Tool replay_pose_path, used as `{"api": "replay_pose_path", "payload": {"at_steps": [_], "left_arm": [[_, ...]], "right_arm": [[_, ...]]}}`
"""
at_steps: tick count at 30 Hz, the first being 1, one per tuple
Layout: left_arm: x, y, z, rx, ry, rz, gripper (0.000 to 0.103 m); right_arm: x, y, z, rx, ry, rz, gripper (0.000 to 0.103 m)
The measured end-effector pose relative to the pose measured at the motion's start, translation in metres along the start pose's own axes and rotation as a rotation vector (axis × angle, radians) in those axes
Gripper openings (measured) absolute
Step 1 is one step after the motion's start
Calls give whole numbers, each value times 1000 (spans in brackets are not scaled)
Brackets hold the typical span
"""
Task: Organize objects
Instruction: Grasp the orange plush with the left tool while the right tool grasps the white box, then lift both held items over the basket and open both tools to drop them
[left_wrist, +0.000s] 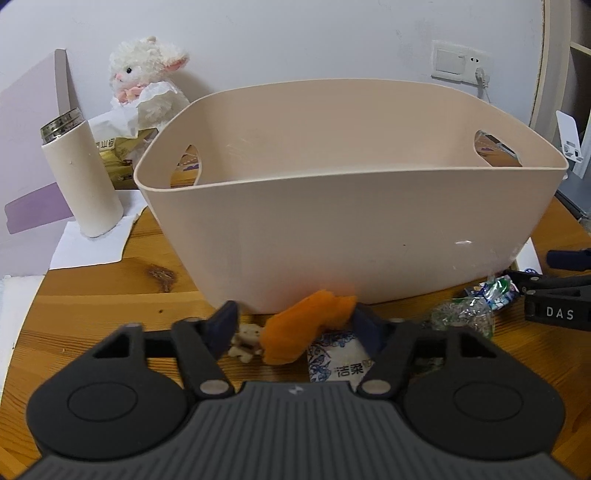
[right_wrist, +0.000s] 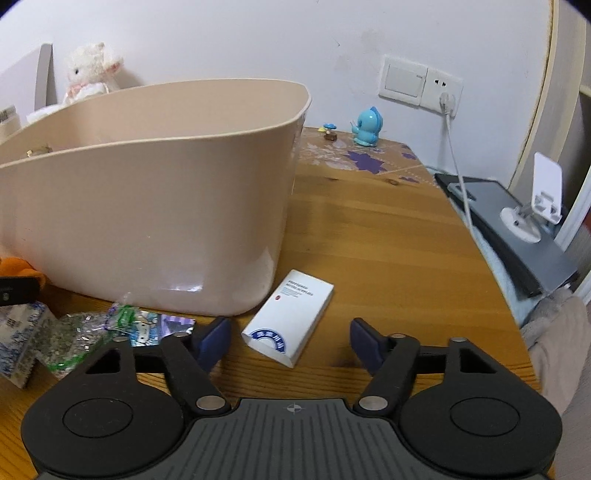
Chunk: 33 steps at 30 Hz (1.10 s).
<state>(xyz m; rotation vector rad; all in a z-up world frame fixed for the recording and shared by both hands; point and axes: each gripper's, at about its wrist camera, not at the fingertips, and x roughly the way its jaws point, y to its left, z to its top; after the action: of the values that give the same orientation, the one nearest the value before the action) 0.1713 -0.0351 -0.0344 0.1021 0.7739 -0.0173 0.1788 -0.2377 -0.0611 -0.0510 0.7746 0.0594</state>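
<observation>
Holding an orange soft toy (left_wrist: 306, 328) against one finger of the left gripper (left_wrist: 295, 325), jaws wide, just before the beige basket (left_wrist: 351, 229) on the desk (left_wrist: 110, 291). Right gripper (right_wrist: 290, 338) spread wide, empty, near a white box (right_wrist: 291, 317).

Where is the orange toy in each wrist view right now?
Left wrist: the orange toy sits bottom center, between the open fingers of the left gripper, just before the bin.
Right wrist: only an orange sliver of it shows at the far left edge, beside the bin.
Shared landmark: the beige bin, and the plush rabbit behind it.
</observation>
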Motion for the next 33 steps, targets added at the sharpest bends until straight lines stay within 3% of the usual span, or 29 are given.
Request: {"api": "replay_pose_path", "payload": {"at_steps": [4,7,9,11,19,33], "left_arm": [[-1,0,-1,0,10,-29,38],[-2,0,-1,-1,15,-46,20],[-3,1,-2,-4,15,-53,20],[-5,3,-2,-9,15,-62,12],[-22,11,-4,-26,-6,-102,10],[-83,29,4,-45,-107,-143,10]], "right_arm": [[-3,-2,-1,12,-2,24,35],[-5,-3,-2,18,1,19,31],[-8,-4,-3,25,4,19,30],[-12,-5,-6,33,12,26,30],[-50,-12,-13,64,-6,71,29],[-140,1,-2,31,-174,133,29]]}}
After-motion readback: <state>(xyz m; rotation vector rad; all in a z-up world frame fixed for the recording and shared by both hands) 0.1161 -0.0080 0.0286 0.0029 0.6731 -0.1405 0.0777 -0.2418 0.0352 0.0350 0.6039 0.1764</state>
